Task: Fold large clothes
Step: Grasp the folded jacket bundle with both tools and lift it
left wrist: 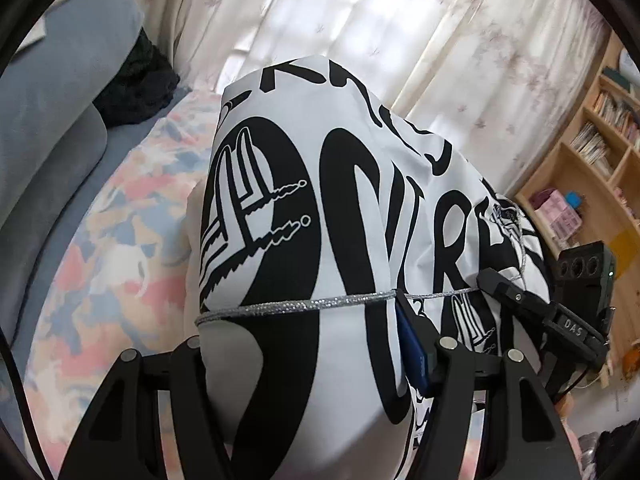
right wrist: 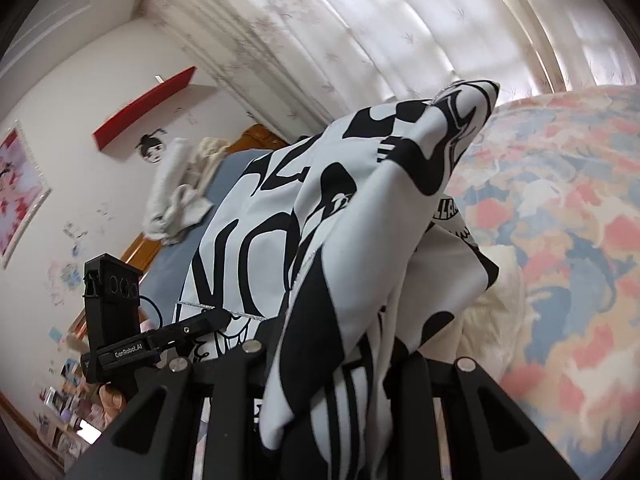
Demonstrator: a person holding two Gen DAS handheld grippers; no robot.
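- Garment point(left wrist: 304, 208): one large white cloth printed with heavy black lettering and emblems, with a silver glitter cord point(left wrist: 296, 306) running across it; it is lifted above the bed, bunched between the two grippers.
- Orientation: in the left wrist view the cloth rises away from the camera as a broad draped panel, long axis running from the jaws towards the curtains; in the right wrist view it tapers to one peaked corner, upper right.
- Left gripper point(left wrist: 316, 344): jaws stand fairly wide with thick cloth filling the gap; whether the pads press on it cannot be told.
- Right gripper point(right wrist: 340, 360): jaws narrow, clamped on a gathered fold of the garment.
- Each gripper appears once in the other's view.
- Bed point(right wrist: 568, 216): one, with pastel patchwork cover.
- Surroundings: pale curtains point(left wrist: 360, 12), one wooden bookshelf point(left wrist: 592, 152), one red wall shelf point(right wrist: 148, 106).
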